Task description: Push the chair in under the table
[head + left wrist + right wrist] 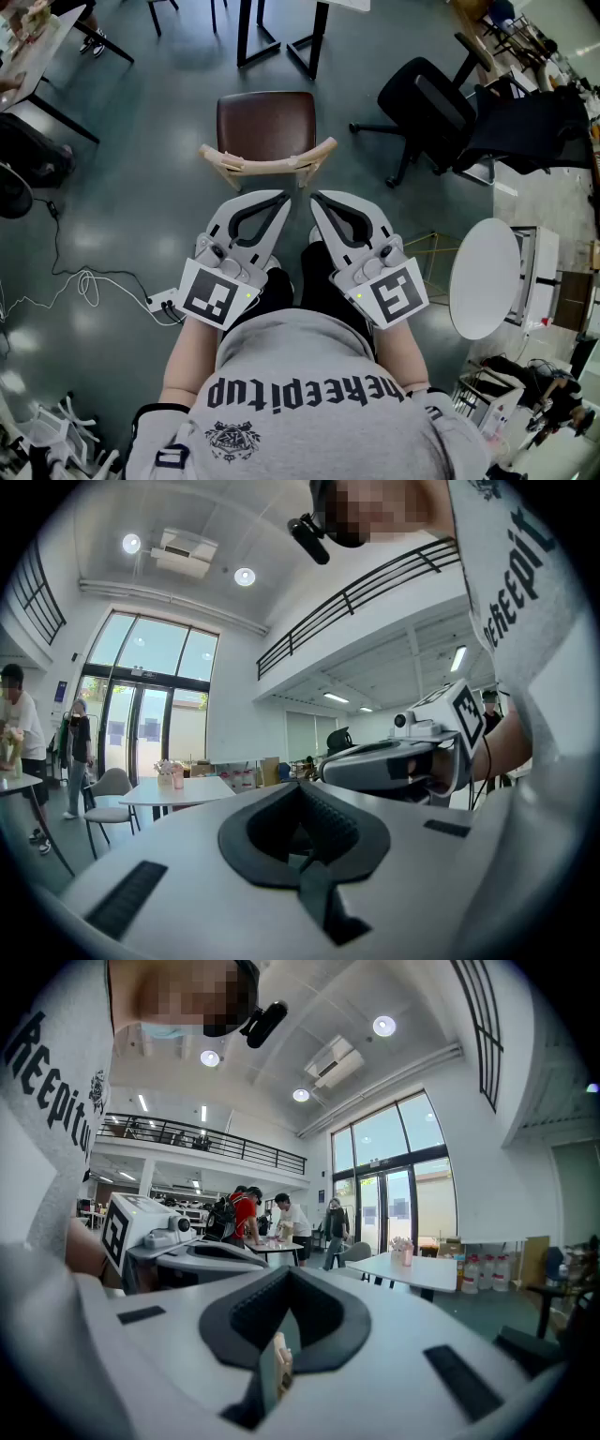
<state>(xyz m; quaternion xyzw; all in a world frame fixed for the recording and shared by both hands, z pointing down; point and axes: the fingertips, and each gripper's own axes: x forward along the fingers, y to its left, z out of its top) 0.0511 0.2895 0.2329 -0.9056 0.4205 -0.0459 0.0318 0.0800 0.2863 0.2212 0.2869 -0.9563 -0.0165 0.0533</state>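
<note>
A chair with a brown seat point(267, 124) and a pale wooden backrest point(269, 165) stands on the grey floor, facing the black legs of a table point(313, 42) at the top edge. My left gripper point(284, 198) and right gripper point(315, 200) are held level side by side, tips nearly together, just short of the backrest's middle. Both are shut with nothing between the jaws. In the left gripper view the jaws point(305, 791) are closed and the right gripper's body point(394, 761) shows beside them. In the right gripper view the closed jaws point(286, 1277) leave a slit showing a sliver of pale wood point(282, 1365).
A black office chair point(431, 103) stands right of the brown chair. A white round table point(484, 277) is at the right. A white cable point(86, 286) and a power strip point(163, 303) lie on the floor at left. People stand at a far table point(281, 1222).
</note>
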